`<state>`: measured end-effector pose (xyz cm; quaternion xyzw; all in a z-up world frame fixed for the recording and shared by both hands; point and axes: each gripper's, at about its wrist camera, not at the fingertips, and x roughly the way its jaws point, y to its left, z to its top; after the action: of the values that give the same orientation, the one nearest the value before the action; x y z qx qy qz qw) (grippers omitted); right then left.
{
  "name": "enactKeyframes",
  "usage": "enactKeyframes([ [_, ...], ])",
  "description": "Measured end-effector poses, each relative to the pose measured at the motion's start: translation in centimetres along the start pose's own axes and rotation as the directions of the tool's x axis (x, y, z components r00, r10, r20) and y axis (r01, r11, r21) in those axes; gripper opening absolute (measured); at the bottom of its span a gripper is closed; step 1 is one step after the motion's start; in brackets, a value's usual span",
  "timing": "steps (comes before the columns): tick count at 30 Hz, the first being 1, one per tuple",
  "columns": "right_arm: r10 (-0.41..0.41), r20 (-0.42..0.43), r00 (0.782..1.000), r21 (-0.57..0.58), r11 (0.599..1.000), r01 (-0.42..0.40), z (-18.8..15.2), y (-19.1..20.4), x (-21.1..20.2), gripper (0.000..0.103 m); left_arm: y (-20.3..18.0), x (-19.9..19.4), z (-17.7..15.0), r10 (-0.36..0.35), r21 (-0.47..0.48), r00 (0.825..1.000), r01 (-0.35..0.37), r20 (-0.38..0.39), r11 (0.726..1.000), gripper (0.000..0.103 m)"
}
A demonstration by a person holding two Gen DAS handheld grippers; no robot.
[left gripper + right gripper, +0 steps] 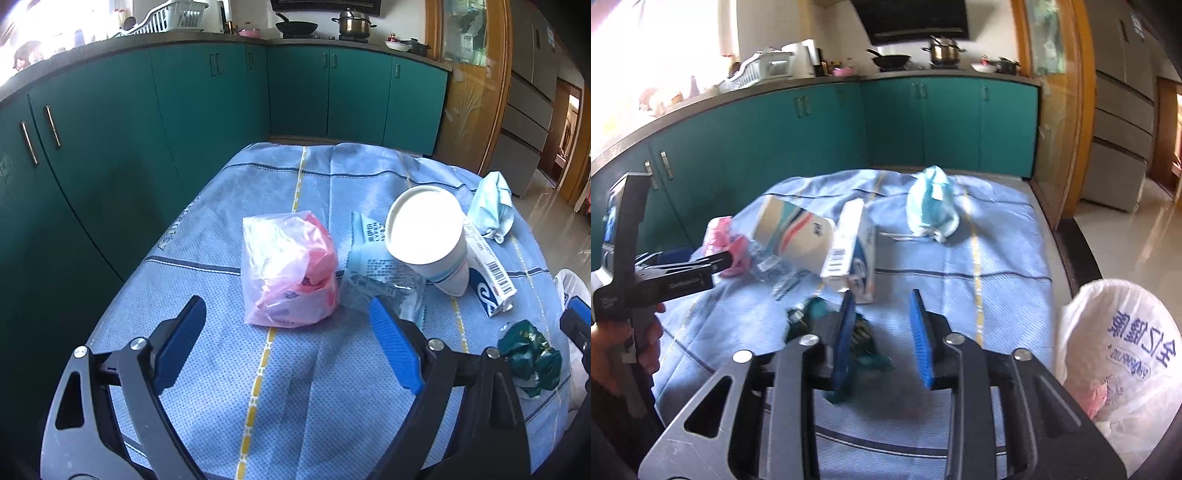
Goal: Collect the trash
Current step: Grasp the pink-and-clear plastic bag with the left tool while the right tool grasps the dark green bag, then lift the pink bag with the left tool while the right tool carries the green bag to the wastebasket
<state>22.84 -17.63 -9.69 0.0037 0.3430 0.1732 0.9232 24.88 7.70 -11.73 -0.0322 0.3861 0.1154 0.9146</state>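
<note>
A pink plastic bag [288, 269] lies on the blue tablecloth [258, 406], just ahead of my open, empty left gripper [284, 317]. Beside it are a clear wrapper [384, 288], a tipped paper cup [428, 240], a white and blue carton [487, 273], a blue face mask [493, 206] and a crumpled green wrapper [528, 362]. My right gripper [882, 314] is open and empty; the green wrapper [860, 339] lies behind its left finger. The carton [853, 247], cup [794, 232] and mask [931, 206] lie beyond. A white trash bag [1119, 369] stands open at the right.
Green kitchen cabinets [147, 129] run close behind and left of the table. A wooden glass door [469, 92] stands at the right. The left gripper and the hand holding it [646, 280] show at the left of the right wrist view. The table edge [1078, 251] runs along the right.
</note>
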Motion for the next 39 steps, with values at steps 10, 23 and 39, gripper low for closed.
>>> enactKeyframes([
  [10,0.000,-0.036,0.999,-0.149,0.989,-0.006,-1.0,3.8,1.5,0.080,-0.7,3.0,0.9,0.013,0.072,0.999,-0.011,-0.029,0.997,0.059],
  [23,-0.003,-0.074,0.997,-0.248,0.969,-0.015,-2.1,6.1,2.6,0.061,-0.2,-0.9,-0.7,-0.010,0.137,1.000,0.008,0.018,0.991,0.051],
  [39,-0.032,0.036,0.999,-0.076,0.996,0.035,-0.9,0.8,-1.4,0.059,-1.7,-5.1,-3.9,-0.129,0.251,0.991,0.133,-0.034,0.959,0.059],
])
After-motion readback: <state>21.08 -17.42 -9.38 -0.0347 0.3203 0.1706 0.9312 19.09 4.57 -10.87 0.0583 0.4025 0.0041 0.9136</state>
